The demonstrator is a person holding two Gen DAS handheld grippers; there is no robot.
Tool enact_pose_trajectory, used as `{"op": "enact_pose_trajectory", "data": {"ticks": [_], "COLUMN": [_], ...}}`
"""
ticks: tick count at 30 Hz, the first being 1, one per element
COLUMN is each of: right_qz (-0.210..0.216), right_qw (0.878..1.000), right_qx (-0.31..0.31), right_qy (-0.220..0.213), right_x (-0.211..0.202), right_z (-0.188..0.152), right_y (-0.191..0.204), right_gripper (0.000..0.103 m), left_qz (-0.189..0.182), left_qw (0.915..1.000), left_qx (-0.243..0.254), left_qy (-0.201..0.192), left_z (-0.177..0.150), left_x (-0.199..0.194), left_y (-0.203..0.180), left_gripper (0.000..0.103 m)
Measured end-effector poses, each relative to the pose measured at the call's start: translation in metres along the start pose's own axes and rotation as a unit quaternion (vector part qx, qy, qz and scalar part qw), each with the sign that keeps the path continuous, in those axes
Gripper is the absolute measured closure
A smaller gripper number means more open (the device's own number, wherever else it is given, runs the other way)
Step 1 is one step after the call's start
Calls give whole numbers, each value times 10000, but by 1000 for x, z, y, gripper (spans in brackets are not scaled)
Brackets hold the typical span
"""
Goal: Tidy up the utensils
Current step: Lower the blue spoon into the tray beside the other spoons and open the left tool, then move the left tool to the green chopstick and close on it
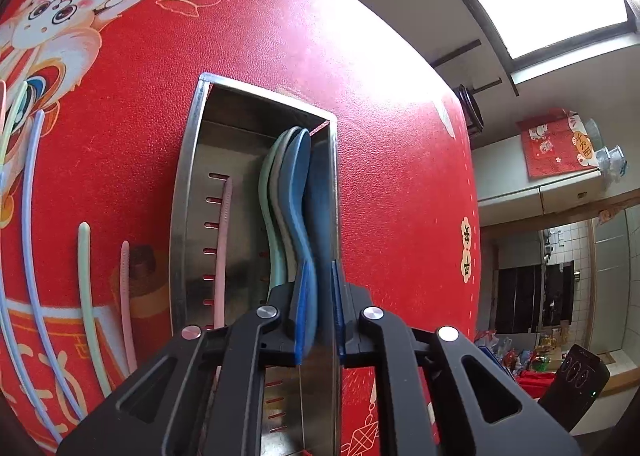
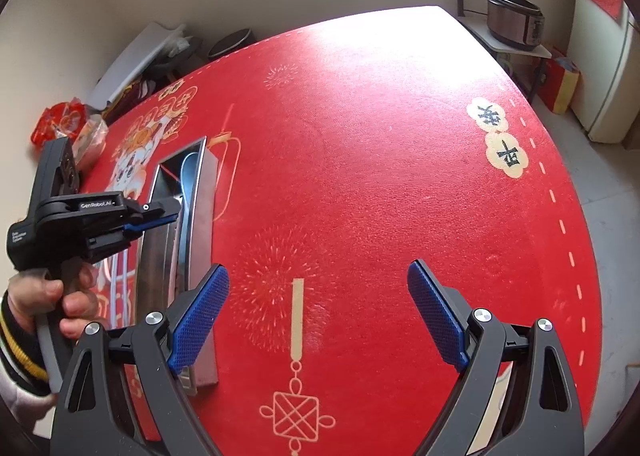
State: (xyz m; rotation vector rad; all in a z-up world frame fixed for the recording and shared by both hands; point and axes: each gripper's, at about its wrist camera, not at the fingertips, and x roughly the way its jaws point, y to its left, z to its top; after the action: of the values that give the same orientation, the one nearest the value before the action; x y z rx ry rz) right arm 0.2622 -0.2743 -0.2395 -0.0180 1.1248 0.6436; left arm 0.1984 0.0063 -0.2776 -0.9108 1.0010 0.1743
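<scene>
Parked with the left gripper (image 1: pixel 320 296) over the right compartment of the steel tray (image 1: pixel 188 176), fingers barely parted around the handle of the blue spoon (image 1: pixel 298 176). Touching it with the left pad only, clear on the right, so no real pinch. Nested there on a grey and a green spoon, bowl toward the far end.

Holding nothing with the right gripper (image 2: pixel 318 312): fingers spread wide above the bare red surface (image 2: pixel 360 136), to the right of the tray.

Left to sort: pastel chopsticks (image 1: pixel 86 296) lying on the surface left of the tray, besides one pink chopstick (image 1: pixel 222 248) in the left compartment.

Could drag the blue spoon back out on withdrawal, through the left pad clinging to the handle. Could also snag the tray's right wall, seemingly standing between the fingers, and shove or tip the tray. Worth lifting straight and slow.
</scene>
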Motion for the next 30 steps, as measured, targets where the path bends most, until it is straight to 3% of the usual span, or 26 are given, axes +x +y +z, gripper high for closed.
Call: {"op": "enact_pose_trajectory", "data": {"ticks": [1, 3, 7, 11, 17, 20, 24, 30], "right_qz": [7, 35, 146, 222, 444, 590, 399, 247], "right_qw": [10000, 9999, 9991, 9970, 9961, 9963, 9986, 9996], "right_qx": [20, 56, 179, 240, 378, 362, 116, -53], "right_qy": [-33, -98, -354, -704, -667, -515, -318, -127], "right_x": [-1, -3, -9, -15, -4, 4, 16, 25], "right_z": [1, 2, 6, 8, 6, 2, -4, -13], "right_y": [1, 2, 12, 30, 62, 83, 113, 139], "right_gripper": [15, 16, 16, 16, 16, 16, 16, 16], "left_qz": [25, 93, 389, 796, 1421, 1533, 1599, 1511], "left_qw": [10000, 9994, 9944, 9836, 9728, 9742, 9756, 9796], "left_qx": [78, 262, 804, 1293, 1395, 1213, 1081, 1052], "left_qy": [-55, -194, -562, -971, -1182, -1130, -1046, -806], "left_z": [0, -1, -6, -14, -27, -32, -38, -49], "left_x": [-5, -18, -53, -91, -132, -143, -152, -149], "left_y": [-1, -2, 0, 17, 71, 101, 128, 144], "left_gripper": [76, 67, 57, 53, 50, 50, 50, 51]}}
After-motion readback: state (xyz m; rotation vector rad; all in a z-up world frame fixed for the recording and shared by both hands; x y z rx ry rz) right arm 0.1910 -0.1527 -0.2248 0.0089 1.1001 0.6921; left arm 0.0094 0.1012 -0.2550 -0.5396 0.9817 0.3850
